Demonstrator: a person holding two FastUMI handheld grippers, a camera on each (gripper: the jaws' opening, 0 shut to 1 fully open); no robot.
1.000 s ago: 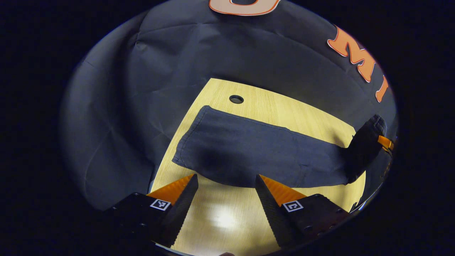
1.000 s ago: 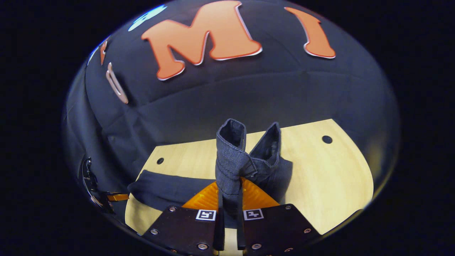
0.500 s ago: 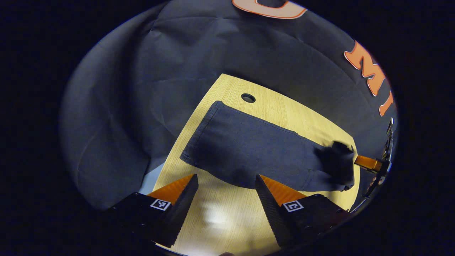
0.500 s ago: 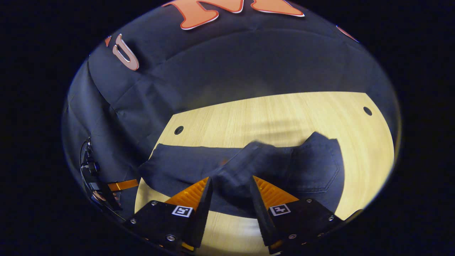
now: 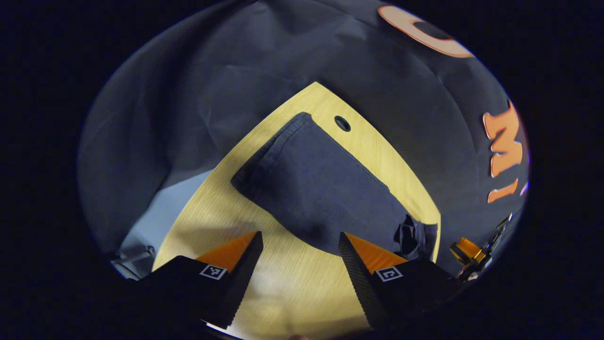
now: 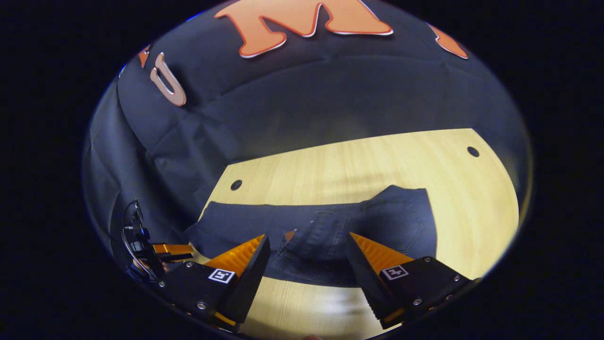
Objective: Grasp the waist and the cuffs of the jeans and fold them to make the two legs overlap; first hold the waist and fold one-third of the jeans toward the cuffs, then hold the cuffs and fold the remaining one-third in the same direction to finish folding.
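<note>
Dark blue jeans (image 5: 321, 189) lie on the pale wooden table (image 5: 292, 288), legs overlapped, cuffs toward the table's hole. In the right gripper view the jeans (image 6: 325, 231) have the waist end (image 6: 401, 222) at the right, with a rumpled folded part lying just beyond the fingers. My right gripper (image 6: 306, 245) is open above that part and holds nothing. My left gripper (image 5: 299, 241) is open over bare wood, short of the jeans' near edge. The right gripper (image 5: 467, 252) shows small at the jeans' far right end in the left gripper view, and the left gripper (image 6: 165, 250) shows at the lower left of the right gripper view.
The table has round holes (image 5: 342, 123) near its far edge (image 6: 236, 184) (image 6: 473, 151). Black cloth walls close in behind the table. A pale floor patch (image 5: 155, 212) shows past the table's left edge. Bare wood lies in front of the jeans.
My right gripper opened and let the lifted waist end drop onto the jeans, then drew back slightly. My left gripper's view swung, turning the jeans more diagonal; it stayed open.
</note>
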